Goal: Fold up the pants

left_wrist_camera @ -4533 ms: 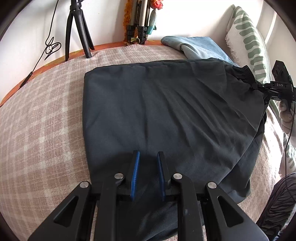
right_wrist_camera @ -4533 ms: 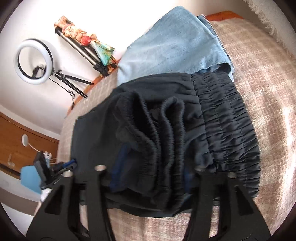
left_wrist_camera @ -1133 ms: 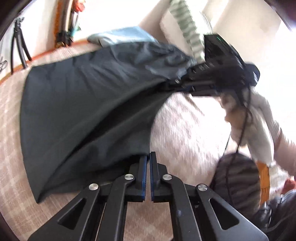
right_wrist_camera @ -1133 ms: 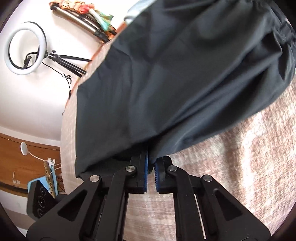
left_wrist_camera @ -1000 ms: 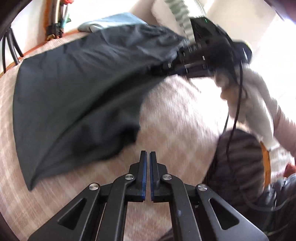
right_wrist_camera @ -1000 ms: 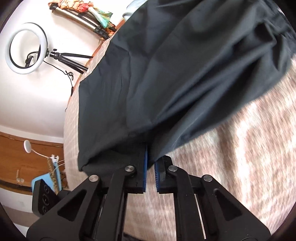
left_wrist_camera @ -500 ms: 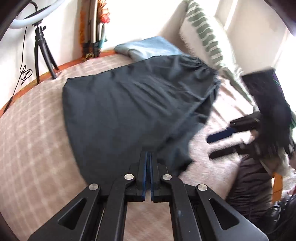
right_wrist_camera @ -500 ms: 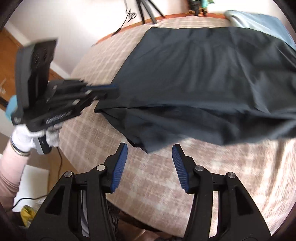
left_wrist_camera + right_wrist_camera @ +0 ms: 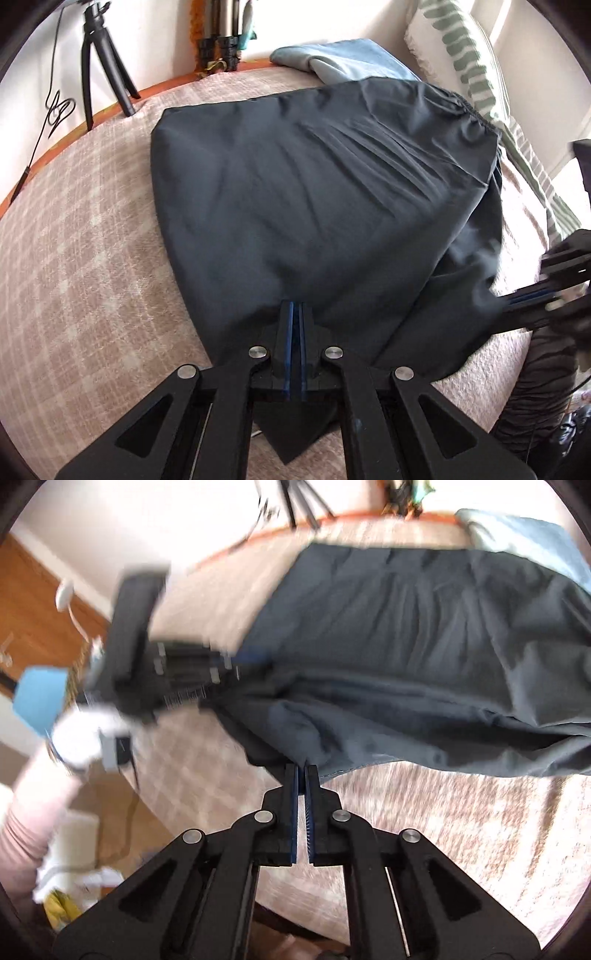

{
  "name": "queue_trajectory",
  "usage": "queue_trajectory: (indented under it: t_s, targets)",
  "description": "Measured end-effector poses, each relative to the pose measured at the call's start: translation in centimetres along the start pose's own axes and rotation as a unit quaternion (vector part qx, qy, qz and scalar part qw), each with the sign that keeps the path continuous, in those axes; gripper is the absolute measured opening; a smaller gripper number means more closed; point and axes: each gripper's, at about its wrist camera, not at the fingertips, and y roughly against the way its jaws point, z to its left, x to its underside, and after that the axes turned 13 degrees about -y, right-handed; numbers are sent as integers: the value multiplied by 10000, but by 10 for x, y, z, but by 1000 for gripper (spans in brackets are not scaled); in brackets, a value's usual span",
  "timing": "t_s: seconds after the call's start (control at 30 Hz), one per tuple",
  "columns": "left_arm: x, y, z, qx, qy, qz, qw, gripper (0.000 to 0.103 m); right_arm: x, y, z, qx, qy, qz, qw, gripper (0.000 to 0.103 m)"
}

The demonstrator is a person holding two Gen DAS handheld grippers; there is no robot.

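The dark pants lie flat on the bed, their long side running left to right. The left hand-held gripper is clamped on the near left edge. The right hand-held gripper has just closed, pinching the near right edge.

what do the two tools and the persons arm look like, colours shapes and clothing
Both the left tool and the right tool are matte black angular linkages with triangular cut-outs, silver pivot bolts and blue ridged pads. The hand wears a white glove, above a pale pink ribbed sleeve.
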Motion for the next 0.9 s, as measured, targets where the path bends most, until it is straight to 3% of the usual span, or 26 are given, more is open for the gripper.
queue_trajectory:
  t_s: [0.1, 0.23, 0.37, 0.5, 0.63, 0.73, 0.83, 0.9]
  targets:
    - [3, 0, 8, 142, 33, -89, 9999, 0, 17, -18, 2, 345, 348, 354, 9982, 4]
    - [5, 7, 6, -129, -46, -83, 9999, 0, 16, 4, -7, -128, 291, 387, 9987, 4]
    - [3, 22, -2, -92, -73, -354, 9993, 0, -2, 46, -31, -320, -17, -292, 9991, 5]
    - [-3, 35, -31, 322, -407, -703, 9962, 0, -30, 49, -43, 83, -362, -806, 9961, 7]
    - [-10, 21, -71, 795, -1000, -518, 9905, 0, -50, 31, -62, 143, -708, -830, 9939, 7]
    - [-7, 5, -93, 951, -1297, -235, 9867, 0, -59, 16, -70, 458, -720, -766, 9934, 8]
    - [5, -6, -104, 946, -1500, 54, 9841, 0, -61, 4, -82, 875, -761, -621, 9913, 9]
    - [12, -5, -102, 1125, -1352, -79, 9844, 0, -61, 5, -95, 816, -871, -577, 9912, 7]
